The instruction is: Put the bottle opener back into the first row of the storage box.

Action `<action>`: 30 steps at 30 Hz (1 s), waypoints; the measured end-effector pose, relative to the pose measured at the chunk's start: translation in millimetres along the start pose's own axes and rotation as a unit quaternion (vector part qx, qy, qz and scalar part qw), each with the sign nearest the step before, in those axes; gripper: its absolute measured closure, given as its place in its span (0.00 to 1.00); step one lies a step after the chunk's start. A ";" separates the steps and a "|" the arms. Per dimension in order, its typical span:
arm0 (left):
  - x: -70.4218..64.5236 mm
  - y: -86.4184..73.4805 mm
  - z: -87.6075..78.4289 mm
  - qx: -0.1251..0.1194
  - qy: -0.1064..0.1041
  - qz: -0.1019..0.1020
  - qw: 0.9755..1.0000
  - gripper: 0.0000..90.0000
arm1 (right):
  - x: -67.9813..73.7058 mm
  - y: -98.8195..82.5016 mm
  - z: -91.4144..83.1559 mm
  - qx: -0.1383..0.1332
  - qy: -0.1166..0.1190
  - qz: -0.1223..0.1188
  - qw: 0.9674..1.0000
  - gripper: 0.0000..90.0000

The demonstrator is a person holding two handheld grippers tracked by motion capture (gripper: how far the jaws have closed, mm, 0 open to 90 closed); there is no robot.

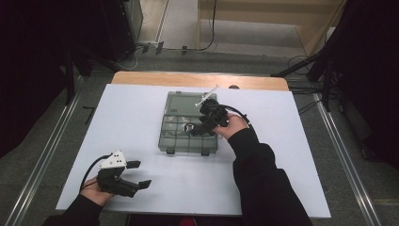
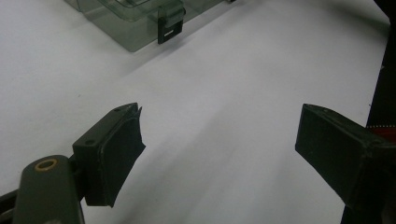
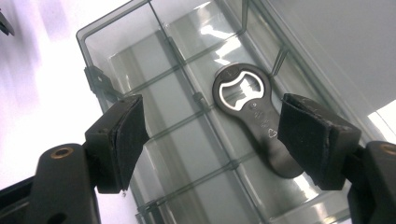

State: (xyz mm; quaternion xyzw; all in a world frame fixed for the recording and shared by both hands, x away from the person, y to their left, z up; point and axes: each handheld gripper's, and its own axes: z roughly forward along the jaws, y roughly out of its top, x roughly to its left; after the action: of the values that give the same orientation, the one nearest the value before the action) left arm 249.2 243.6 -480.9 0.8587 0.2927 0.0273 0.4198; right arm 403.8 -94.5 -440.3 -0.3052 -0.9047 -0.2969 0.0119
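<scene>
A: Our right tongs (image 3: 212, 140) stand spread over the clear organizer box (image 1: 175, 141), pinching nothing. The bottle opener (image 3: 254, 116) lies flat in a compartment beneath them, free of both pads.

B: And the left tongs (image 1: 136, 174)?

A: Spread as well, empty, resting on the white surface (image 1: 141, 103) near its front edge, well apart from the box.

B: So the placing looks done. How do we finish cleanly?

A: I'd say we lift the right tongs straight up, keeping the pads wide so neither catches the dividers or drags the opener. Then we clear the box wall before swinging away.
</scene>
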 end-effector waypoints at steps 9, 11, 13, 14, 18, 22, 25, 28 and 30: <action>0.4 0.0 0.0 0.003 0.002 0.001 1.000 0.16 | 11.5 -12.3 -1.1 -0.004 -0.012 0.028 1.000 0.28; 0.4 0.0 -0.3 0.005 0.001 0.001 1.000 0.16 | 15.5 -17.2 -1.6 -0.008 -0.014 0.033 0.999 0.28; 0.7 -0.3 0.0 0.004 0.002 0.001 1.000 0.16 | 18.1 -20.6 -1.6 -0.011 -0.019 0.032 0.999 0.28; 0.7 -0.3 0.0 0.004 0.002 0.001 1.000 0.16 | 18.1 -20.6 -1.6 -0.011 -0.019 0.032 0.999 0.28; 0.6 -0.3 0.0 0.004 0.002 0.001 1.000 0.16 | 23.3 -27.5 -1.9 -0.019 -0.019 0.024 0.999 0.28; 0.5 -0.3 0.2 0.003 0.002 0.000 1.000 0.16 | 27.9 -33.0 -2.4 -0.025 -0.020 0.023 0.999 0.28; 0.2 -0.5 -0.2 0.004 0.002 0.000 1.000 0.16 | 31.5 -37.4 -0.6 -0.025 -0.018 0.021 0.999 0.28; 0.6 -0.7 -1.1 0.002 0.003 0.000 1.000 0.16 | 34.1 -41.2 0.1 -0.019 -0.015 0.019 1.000 0.27; 0.6 -0.7 -1.3 0.000 0.002 -0.001 1.000 0.16 | 35.3 -44.0 0.1 -0.017 -0.009 0.019 1.000 0.27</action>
State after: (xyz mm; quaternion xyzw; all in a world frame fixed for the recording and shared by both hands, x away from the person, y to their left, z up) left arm 249.0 245.1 -480.7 0.8585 0.2943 0.0286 0.4190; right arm 350.5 -103.2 -456.5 -0.3253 -0.8936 -0.3093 0.0040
